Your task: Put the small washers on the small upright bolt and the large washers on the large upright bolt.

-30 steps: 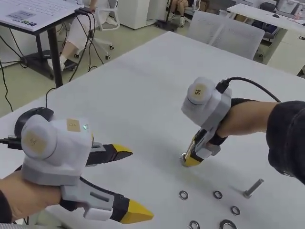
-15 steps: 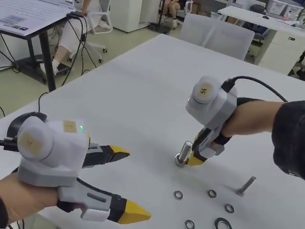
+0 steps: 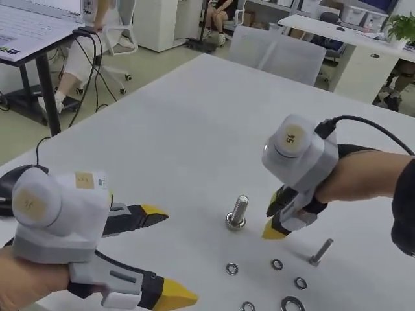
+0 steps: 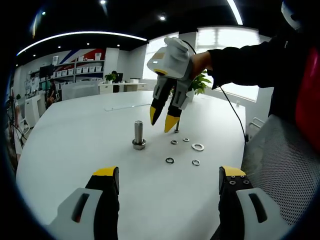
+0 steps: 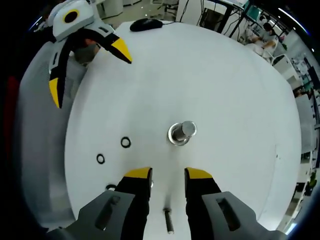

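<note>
Head view: a white table (image 3: 188,123) spread from the bottom edge up toward the upper right of the frame. The left gripper (image 3: 167,254) sat at the lower left, held in a hand. Its two yellow-tipped jaws were spread wide apart with nothing between them. The right gripper (image 3: 272,219) hung right of centre, held in a hand with a dark sleeve and pointing down at the table. Its jaws were parted and gripped nothing, and its tips were just to the right of the large bolt (image 3: 237,212), not touching it. That bolt stood upright on its head near the centre of the frame. The small bolt (image 3: 321,251) lay on its side further right, below the right gripper. Five washers (image 3: 231,268) lay flat and scattered along the bottom of the frame, below both bolts. One of them, a large washer (image 3: 292,303) at the bottom edge, was wider than the rest.

In the left gripper view, the large bolt stood at the centre, with the right gripper's tips just right of it and the washers on the table to the right. In the right gripper view, the large bolt appeared from above at the centre, just beyond the open jaws.
</note>
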Demonstrator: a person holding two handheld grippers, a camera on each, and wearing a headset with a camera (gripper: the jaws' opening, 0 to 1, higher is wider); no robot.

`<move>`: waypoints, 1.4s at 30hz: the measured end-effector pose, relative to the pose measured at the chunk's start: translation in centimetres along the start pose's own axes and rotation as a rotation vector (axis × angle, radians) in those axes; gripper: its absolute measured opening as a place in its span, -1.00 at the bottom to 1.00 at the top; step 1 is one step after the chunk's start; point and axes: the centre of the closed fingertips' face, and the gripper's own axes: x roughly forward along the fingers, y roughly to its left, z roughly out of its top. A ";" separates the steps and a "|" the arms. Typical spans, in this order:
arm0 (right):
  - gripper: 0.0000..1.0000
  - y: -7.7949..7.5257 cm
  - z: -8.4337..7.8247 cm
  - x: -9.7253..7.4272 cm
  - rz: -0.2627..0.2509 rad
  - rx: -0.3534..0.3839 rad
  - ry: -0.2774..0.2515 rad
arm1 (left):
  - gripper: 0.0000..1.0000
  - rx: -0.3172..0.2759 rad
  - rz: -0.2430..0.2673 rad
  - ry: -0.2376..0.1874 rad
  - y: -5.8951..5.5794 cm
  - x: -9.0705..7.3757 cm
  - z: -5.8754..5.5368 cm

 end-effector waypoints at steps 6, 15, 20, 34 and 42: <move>-0.45 1.4 -0.3 -0.3 -0.002 -0.004 -0.010 | 0.63 0.000 0.003 -0.005 0.1 -0.1 0.2; -0.45 3.6 -1.6 -1.0 -0.007 0.001 -0.022 | 0.63 0.002 0.006 -0.013 0.1 -0.2 0.4; -0.45 5.3 -2.7 -1.1 -0.003 0.008 -0.021 | 0.63 0.002 0.010 -0.018 0.2 -0.3 0.4; -0.44 8.8 -5.1 -0.5 0.020 0.034 -0.011 | 0.63 0.001 0.041 -0.031 0.6 -0.4 0.3; -0.43 9.4 -6.4 0.9 0.036 0.045 0.019 | 0.63 -0.006 0.061 -0.039 0.8 -0.7 0.4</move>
